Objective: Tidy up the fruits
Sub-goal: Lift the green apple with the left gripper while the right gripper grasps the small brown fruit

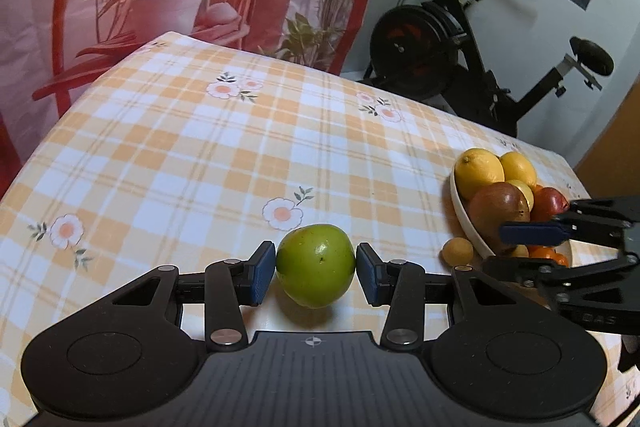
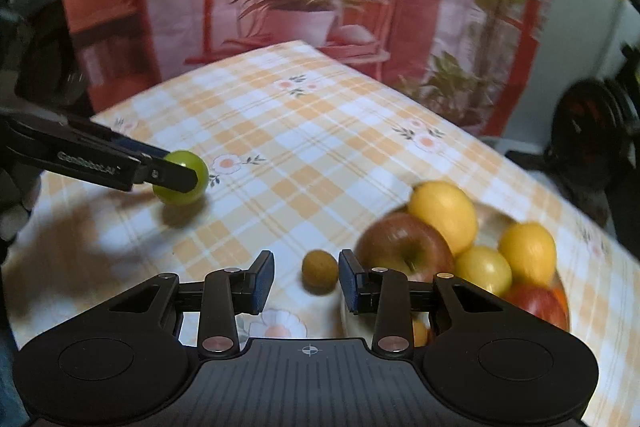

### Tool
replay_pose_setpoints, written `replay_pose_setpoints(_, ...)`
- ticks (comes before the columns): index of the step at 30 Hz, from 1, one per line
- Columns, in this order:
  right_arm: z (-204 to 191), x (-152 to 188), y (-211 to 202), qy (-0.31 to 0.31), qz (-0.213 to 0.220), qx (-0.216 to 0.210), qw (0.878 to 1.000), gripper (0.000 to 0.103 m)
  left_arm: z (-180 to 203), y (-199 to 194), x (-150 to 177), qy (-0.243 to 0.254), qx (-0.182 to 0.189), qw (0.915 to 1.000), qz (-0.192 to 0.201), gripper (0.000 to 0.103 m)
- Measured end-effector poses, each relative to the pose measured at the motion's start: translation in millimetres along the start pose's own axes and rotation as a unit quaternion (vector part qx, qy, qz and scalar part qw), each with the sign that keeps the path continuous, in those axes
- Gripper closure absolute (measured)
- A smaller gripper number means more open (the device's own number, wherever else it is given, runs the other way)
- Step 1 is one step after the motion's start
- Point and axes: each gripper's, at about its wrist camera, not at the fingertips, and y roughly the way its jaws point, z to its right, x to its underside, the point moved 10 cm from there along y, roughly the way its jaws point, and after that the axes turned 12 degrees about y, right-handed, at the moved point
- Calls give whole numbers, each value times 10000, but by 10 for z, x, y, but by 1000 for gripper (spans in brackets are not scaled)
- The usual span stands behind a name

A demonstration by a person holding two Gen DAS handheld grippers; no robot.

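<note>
Left tongs (image 1: 316,267): jaws narrowed onto the green fruit (image 1: 316,265), both blue pads touching its flanks. I have it. It looks just clear of the checked cloth (image 1: 180,147), though from the wrist view I can't be sure it is off the surface. The fruit is roundish, slightly taller than wide, so no long axis to mind.

Open cloth runs wide to the left edge and the far corner; nothing stands there. Plenty of room to carry that way.

Middle: the small tan fruit (image 2: 319,271) lies on the cloth just beside the bowl's near-left side. Right tongs (image 2: 306,281) straddle it, jaws partly open, pads not pressing; it sits closer to the right pad than the left. Nothing held. View is blurred, so the gap is a rough read.

Right: white bowl (image 1: 466,223) near the right edge of the table, heaped with lemons (image 1: 478,169), a red-brown apple (image 1: 500,211) and smaller orange fruit. The bowl crowds the right tongs' right finger; little room there. Right hand is plainly the nearer to the tan fruit, which lies straight ahead of it.
</note>
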Motion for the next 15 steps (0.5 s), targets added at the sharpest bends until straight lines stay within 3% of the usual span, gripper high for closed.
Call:
replay_pose_setpoints(8, -106, -26, 298, -810, -439, 218, 9955, 72, -29, -86, 143, -304, 28, 9995, 101, 56)
replay_pose_setpoints(15, -197, 38, 477, -1755, -884, 427, 9796, 73, -27, -95, 163, -381, 92, 9991, 147, 56)
